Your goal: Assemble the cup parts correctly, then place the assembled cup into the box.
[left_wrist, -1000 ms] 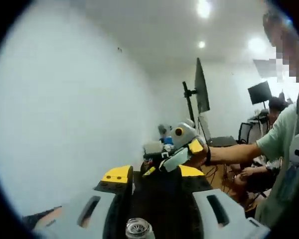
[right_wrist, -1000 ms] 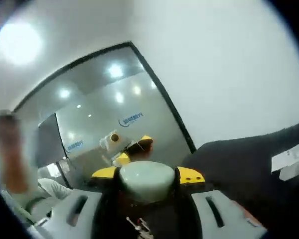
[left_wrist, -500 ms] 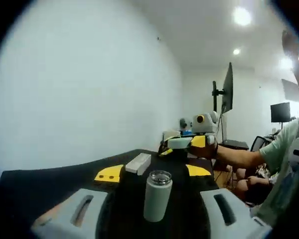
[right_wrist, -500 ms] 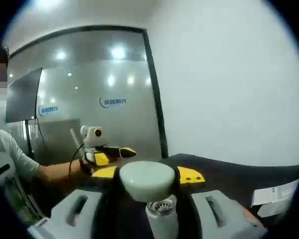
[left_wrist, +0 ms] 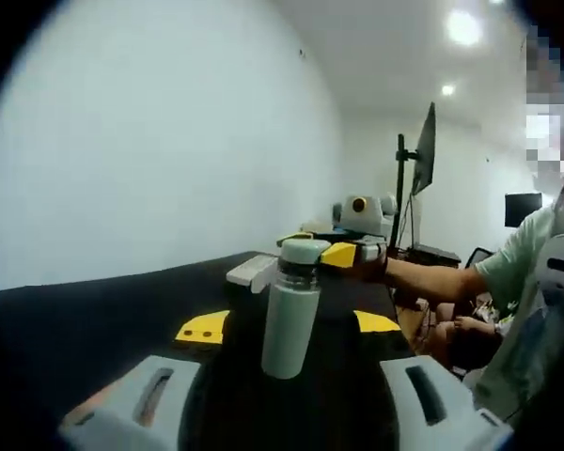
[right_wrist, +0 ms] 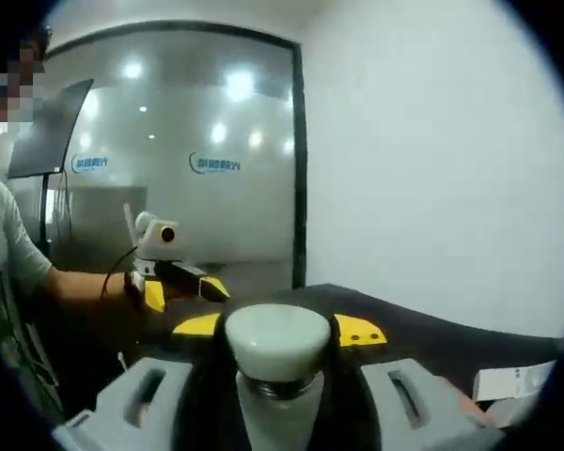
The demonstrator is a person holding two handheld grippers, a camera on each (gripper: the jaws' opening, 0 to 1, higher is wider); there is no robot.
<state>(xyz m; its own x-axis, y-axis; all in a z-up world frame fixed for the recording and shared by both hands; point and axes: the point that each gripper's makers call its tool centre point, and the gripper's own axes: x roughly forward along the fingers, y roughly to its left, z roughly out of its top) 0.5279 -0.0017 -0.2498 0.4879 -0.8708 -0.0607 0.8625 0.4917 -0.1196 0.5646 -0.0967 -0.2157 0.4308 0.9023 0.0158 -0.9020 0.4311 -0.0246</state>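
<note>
A pale grey cup body [left_wrist: 285,319] stands upright on the black table [left_wrist: 103,310], a little beyond my left gripper [left_wrist: 289,326]. The left jaws are apart with nothing between them. My right gripper [right_wrist: 278,329] is shut on the rounded pale lid [right_wrist: 276,340], which sits on the cup body's [right_wrist: 277,418] threaded neck. In the left gripper view the lid [left_wrist: 301,251] caps the body, with a yellow right finger [left_wrist: 339,254] beside it and a hand behind. The left gripper [right_wrist: 207,285] shows far off at the left of the right gripper view.
A white oblong block [left_wrist: 252,272] lies on the table behind the cup. A white label [right_wrist: 508,381] lies at the table's right. A monitor on a stand [left_wrist: 423,155] and a seated person's sleeve [left_wrist: 522,268] are to the right. A glass wall [right_wrist: 197,169] is behind.
The right gripper has lowered the lid from just above the open mouth onto the cup body. Both views have shifted, and the cup now sits higher in the left gripper view.
</note>
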